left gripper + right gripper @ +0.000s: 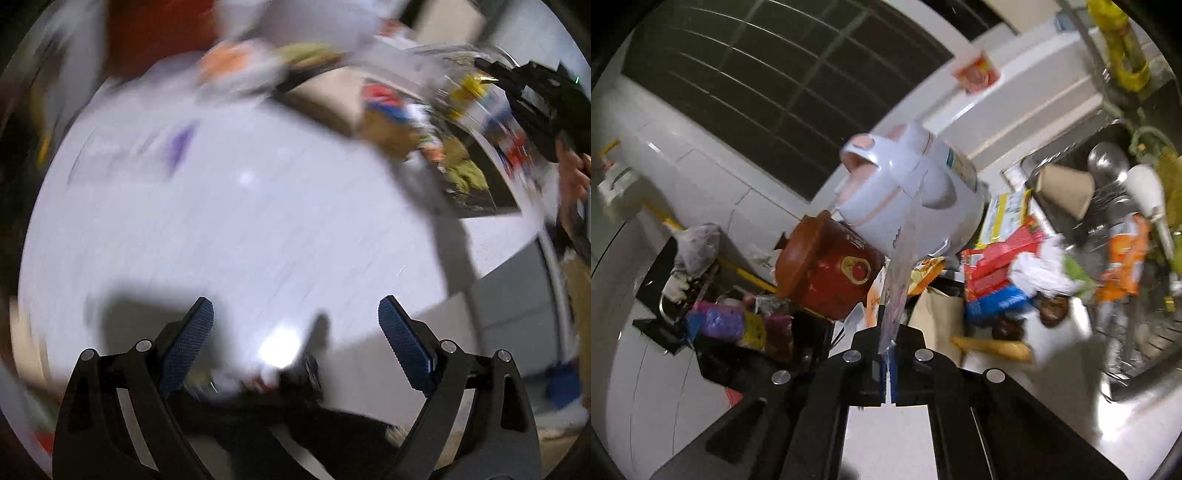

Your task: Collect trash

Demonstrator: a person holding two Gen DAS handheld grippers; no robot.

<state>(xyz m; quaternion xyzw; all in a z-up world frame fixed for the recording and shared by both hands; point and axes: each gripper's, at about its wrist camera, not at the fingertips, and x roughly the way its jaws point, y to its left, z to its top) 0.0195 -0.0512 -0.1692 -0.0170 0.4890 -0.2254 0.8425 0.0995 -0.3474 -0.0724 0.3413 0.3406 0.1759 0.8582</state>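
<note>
Clear plastic: a thin see-through wrapper (899, 258) is pinched by one end between the blue pads of the right gripper (889, 373), which are pressed together on it; the strip trails up toward 12 o'clock in the right wrist view.
Left gripper (295, 314): jaws are spread wide, nothing seen between them, only the white counter (240, 221) below, heavily blurred.
Trash pile, left view: a smeared mix of coloured packets (391, 107) is seen at about 1 o'clock; single items can't be told apart.
Appliances, right view: a red cooker (827, 269) sits at 9 o'clock of centre, a white rice cooker (912, 199) right above the claw.
More trash: red and blue snack bags (993, 273) and an orange packet (1126, 254) are piled at 3 o'clock, by the sink (1067, 155).
Handling: the wrapper is judged feather-light, floppy and slick, so it should be gripped well in from the edge or it could slide out.
</note>
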